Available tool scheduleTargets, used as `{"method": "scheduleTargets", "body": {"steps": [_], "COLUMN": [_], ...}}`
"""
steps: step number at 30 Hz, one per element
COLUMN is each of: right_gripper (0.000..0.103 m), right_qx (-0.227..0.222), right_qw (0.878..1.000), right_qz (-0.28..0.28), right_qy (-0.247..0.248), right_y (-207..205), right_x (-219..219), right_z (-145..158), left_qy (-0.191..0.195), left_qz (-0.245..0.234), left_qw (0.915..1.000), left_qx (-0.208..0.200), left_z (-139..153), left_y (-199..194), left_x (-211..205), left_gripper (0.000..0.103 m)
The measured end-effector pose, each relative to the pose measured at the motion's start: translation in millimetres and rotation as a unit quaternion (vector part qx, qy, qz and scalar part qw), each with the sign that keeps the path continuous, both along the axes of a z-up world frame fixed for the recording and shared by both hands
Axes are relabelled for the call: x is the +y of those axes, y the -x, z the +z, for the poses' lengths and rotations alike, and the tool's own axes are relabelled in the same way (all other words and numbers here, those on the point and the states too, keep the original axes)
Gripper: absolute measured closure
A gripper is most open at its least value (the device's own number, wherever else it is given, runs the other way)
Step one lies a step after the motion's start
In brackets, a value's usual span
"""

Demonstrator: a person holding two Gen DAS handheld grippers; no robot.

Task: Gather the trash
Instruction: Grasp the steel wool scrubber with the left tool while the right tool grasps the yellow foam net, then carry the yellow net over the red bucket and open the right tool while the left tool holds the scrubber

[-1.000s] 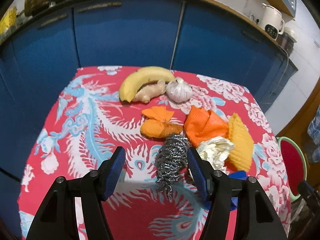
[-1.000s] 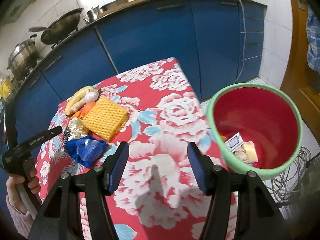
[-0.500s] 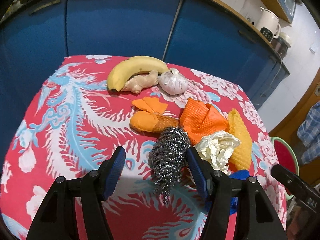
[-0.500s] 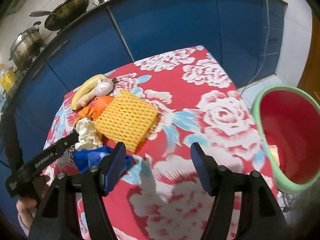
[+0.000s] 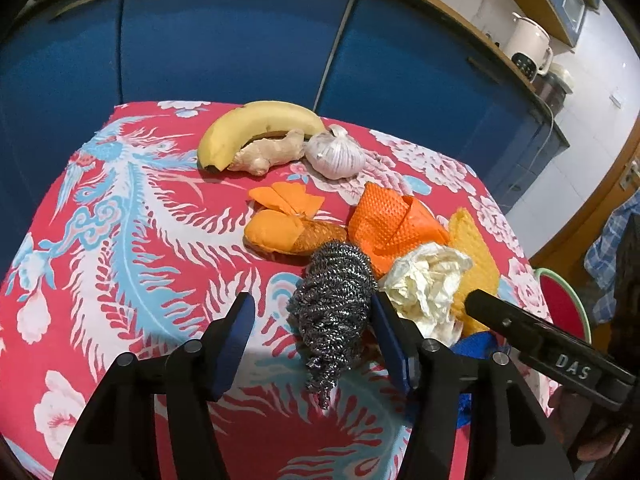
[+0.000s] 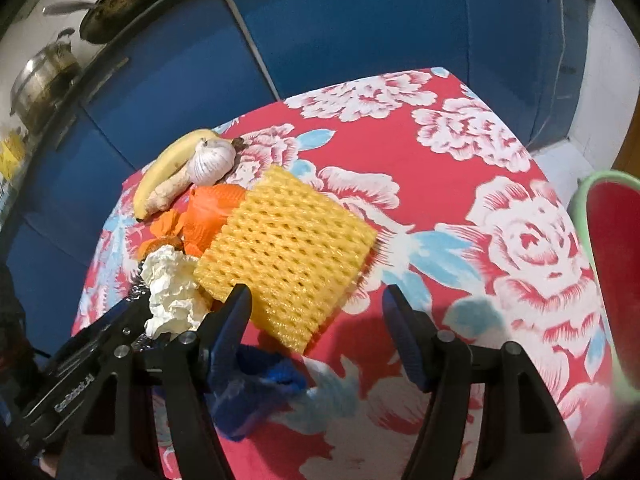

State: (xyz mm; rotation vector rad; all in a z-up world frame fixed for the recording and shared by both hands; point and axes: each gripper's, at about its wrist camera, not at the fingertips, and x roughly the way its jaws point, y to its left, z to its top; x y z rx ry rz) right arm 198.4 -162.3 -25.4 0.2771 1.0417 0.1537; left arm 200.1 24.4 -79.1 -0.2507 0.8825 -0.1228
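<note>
My left gripper (image 5: 312, 330) is open, its fingers either side of a steel wool scrubber (image 5: 334, 300) on the red floral tablecloth. Beside it lie crumpled white paper (image 5: 428, 280), orange foam net (image 5: 394, 224), yellow foam net (image 5: 478, 258) and orange peel (image 5: 288, 228). My right gripper (image 6: 316, 322) is open just above the near edge of the yellow foam net (image 6: 286, 248). A blue plastic scrap (image 6: 256, 384) lies under its left finger. The white paper (image 6: 172, 288) sits to the left. The red bin with a green rim (image 6: 612, 264) is at the right.
A banana (image 5: 256, 124), ginger root (image 5: 268, 152) and garlic bulb (image 5: 336, 154) lie at the table's far side. Blue cabinets (image 5: 240, 48) stand behind the table. The bin (image 5: 562, 308) sits below the table's right edge. Pots (image 6: 44, 76) rest on the counter.
My left gripper moved forward until its fingers straddle the steel wool. My right gripper swung left from the bin toward the yellow foam net and blue scrap.
</note>
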Motion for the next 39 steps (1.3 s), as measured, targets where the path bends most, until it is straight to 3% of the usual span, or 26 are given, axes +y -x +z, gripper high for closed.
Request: {"method": "scheduleTargets", "body": {"steps": [1, 4, 7, 11, 26, 39], "right_gripper": [0.036, 0.057, 0.072, 0.081, 0.083, 0.083], "right_qx": [-0.001, -0.003, -0.001, -0.014, -0.071, -0.086], "right_qw": [1.0, 1.0, 1.0, 0.999, 0.997, 0.988], "right_qz": [0.0, 0.005, 0.01, 0.016, -0.031, -0.128], "right_qy": [0.002, -0.008, -0.024, -0.028, -0.015, 0.017], "right_y": [-0.4, -0.5, 0.9, 6.5, 39.6, 82.0], "right_x": [0.3, 0.5, 0.6, 2.2, -33.7, -111.4], "right_z": [0.1, -0.7, -1.5, 1.7, 34.5, 47.7], "left_qy": [0.001, 0.013, 0.019, 0.01, 0.001, 0.002], "left_qz": [-0.002, -0.012, -0.022, -0.026, -0.002, 0.002], "left_qw": [1.0, 0.9998, 0.9996, 0.9996, 0.9996, 0.9985], "left_qx": [0.0, 0.002, -0.001, -0.008, -0.03, -0.054], "left_z": [-0.4, -1.4, -0.9, 0.6, 6.1, 12.5], "left_y": [0.3, 0.4, 0.9, 2.6, 8.0, 12.8], "left_x": [-0.3, -2.0, -4.2, -6.8, 0.7, 2.7], "left_gripper": [0.045, 0.054, 0.065, 0.066, 0.068, 0.068]}}
